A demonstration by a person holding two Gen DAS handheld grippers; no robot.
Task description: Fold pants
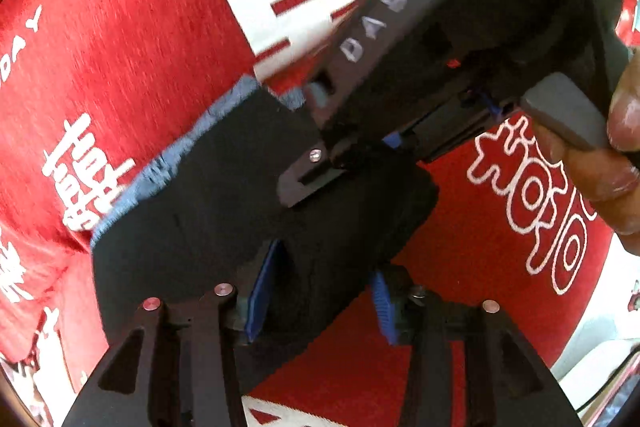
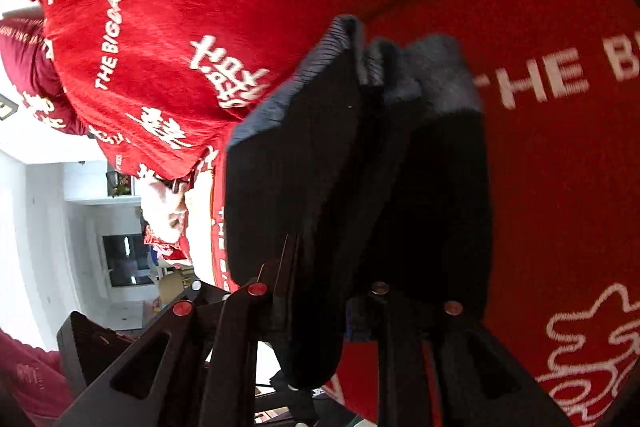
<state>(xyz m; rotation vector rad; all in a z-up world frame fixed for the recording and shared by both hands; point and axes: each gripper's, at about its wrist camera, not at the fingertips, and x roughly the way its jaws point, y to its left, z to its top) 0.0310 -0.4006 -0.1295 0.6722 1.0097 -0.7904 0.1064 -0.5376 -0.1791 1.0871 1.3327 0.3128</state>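
Observation:
The black pants (image 1: 208,195) with a grey-blue ribbed band (image 1: 160,171) lie bunched over a red cloth (image 1: 120,47) printed with white lettering. My left gripper (image 1: 324,299) straddles the bundle from below. Both blue pads (image 1: 264,291) show their faces, so its jaws stand open around the fabric. The right gripper's black body (image 1: 440,27) crosses the upper right, its finger tip resting on the pants, with a hand (image 1: 600,163) holding it. In the right wrist view my right gripper (image 2: 320,307) is shut on a thick fold of the pants (image 2: 320,167), which hides its pads.
The red cloth (image 2: 560,187) covers the whole work surface. Past its left edge are a pale heap of fabric (image 2: 168,203), white walls and a dark screen or window (image 2: 124,259). A maroon sleeve (image 2: 28,375) shows at the lower left.

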